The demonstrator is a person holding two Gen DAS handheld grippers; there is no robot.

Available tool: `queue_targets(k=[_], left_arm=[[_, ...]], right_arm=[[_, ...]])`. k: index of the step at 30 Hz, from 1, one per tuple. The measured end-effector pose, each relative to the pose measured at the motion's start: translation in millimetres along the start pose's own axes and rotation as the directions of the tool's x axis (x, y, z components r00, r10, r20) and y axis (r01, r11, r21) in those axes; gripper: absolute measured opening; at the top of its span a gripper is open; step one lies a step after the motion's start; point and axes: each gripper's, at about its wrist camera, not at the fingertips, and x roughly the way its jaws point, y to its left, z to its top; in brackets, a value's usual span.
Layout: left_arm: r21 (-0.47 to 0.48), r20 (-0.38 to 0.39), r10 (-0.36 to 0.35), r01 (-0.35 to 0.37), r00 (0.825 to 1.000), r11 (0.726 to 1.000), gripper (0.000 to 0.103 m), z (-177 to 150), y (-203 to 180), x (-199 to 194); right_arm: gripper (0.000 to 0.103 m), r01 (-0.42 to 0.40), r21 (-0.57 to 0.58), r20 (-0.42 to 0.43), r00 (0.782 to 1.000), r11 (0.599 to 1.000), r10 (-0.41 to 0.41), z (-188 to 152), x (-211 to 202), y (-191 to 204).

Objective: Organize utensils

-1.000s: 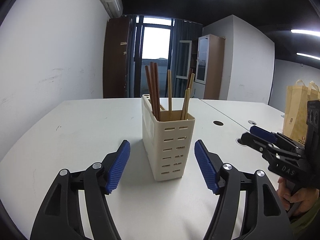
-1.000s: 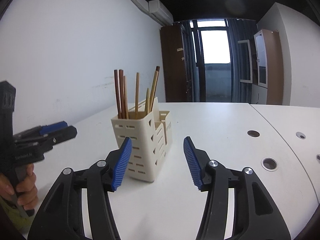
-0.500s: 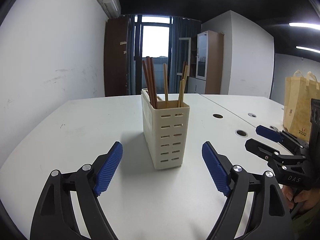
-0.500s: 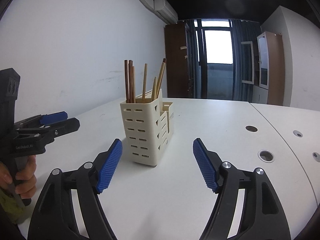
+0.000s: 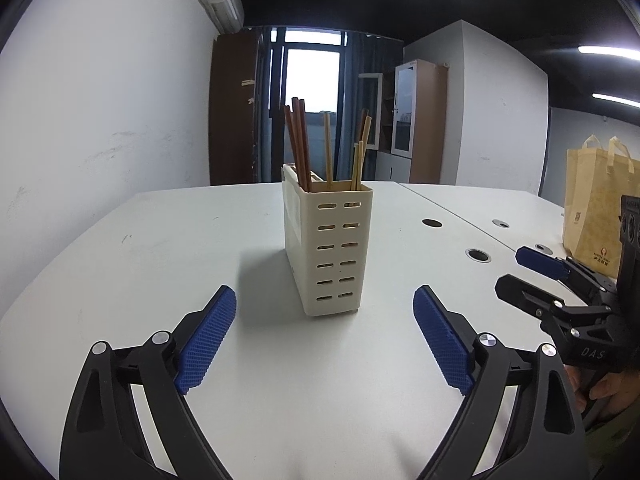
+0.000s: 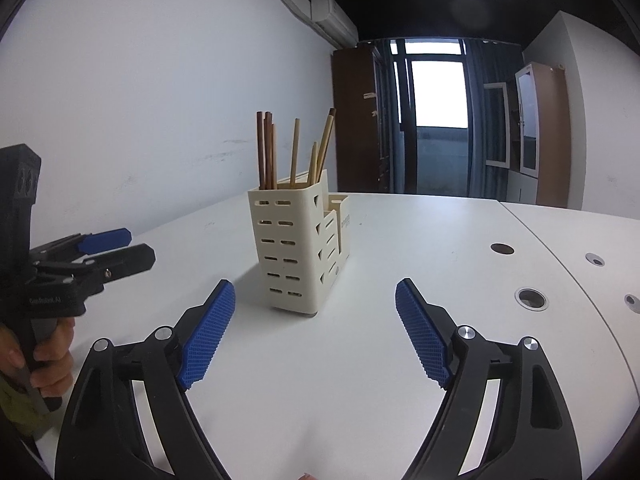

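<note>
- The cream slotted utensil holder (image 5: 328,252) stood upright on the white table (image 5: 160,248), near the middle of it, just beyond both pairs of fingertips and touching neither.
- Chopsticks (image 5: 298,144) stood in its tall near compartment: dark brown ones bunched at the left, lighter wooden ones leaning toward the right.
- The right wrist view showed 2 lower compartments stepping down on the holder's far side.
- The left gripper (image 5: 324,312) had its blue-padded jaws wide apart and opening, with nothing between them; the holder sat past the tips.
- The right gripper (image 6: 315,300) was likewise spread and opening, empty, the holder ahead and slightly to its left.
- Each gripper appeared at the edge of the other's view, held by a hand (image 6: 48,356).
- Round cable holes (image 6: 531,299) dotted the table to the right.
- A tan shopping bag (image 5: 596,216) stood at the far right.
</note>
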Motion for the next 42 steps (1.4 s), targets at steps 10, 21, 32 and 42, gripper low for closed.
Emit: queue_targets(k=[10,21,32,42], left_arm=[[-0.033,0.018,-0.01,0.011,1.0,0.999,0.097,-9.3,8.7,-7.1],[-0.014,-0.006,-0.006,0.006,1.0,1.0,0.097,-17.0,6.2,-5.2],[0.007,-0.003,-0.008,0.008,1.0,1.0,0.097,-18.0,0.3,-8.8],[0.017,-0.004,0.004,-0.004,1.0,1.0,0.097,-18.8,-1.0,-7.7]], right_arm=[[0.09,0.002,0.001,0.027,1.0,1.0,-0.002,-4.4,-7.9,-2.6],[0.097,-0.014,-0.047,0.005,1.0,0.999,0.014,-12.4,-3.5,7.0],[0.097,-0.027,-0.034,-0.002,1.0,0.999,0.027,-13.3,-0.9,6.7],[0.097,-0.05,-0.032,-0.01,0.999,0.998,0.05,-14.3,0.4,8.9]])
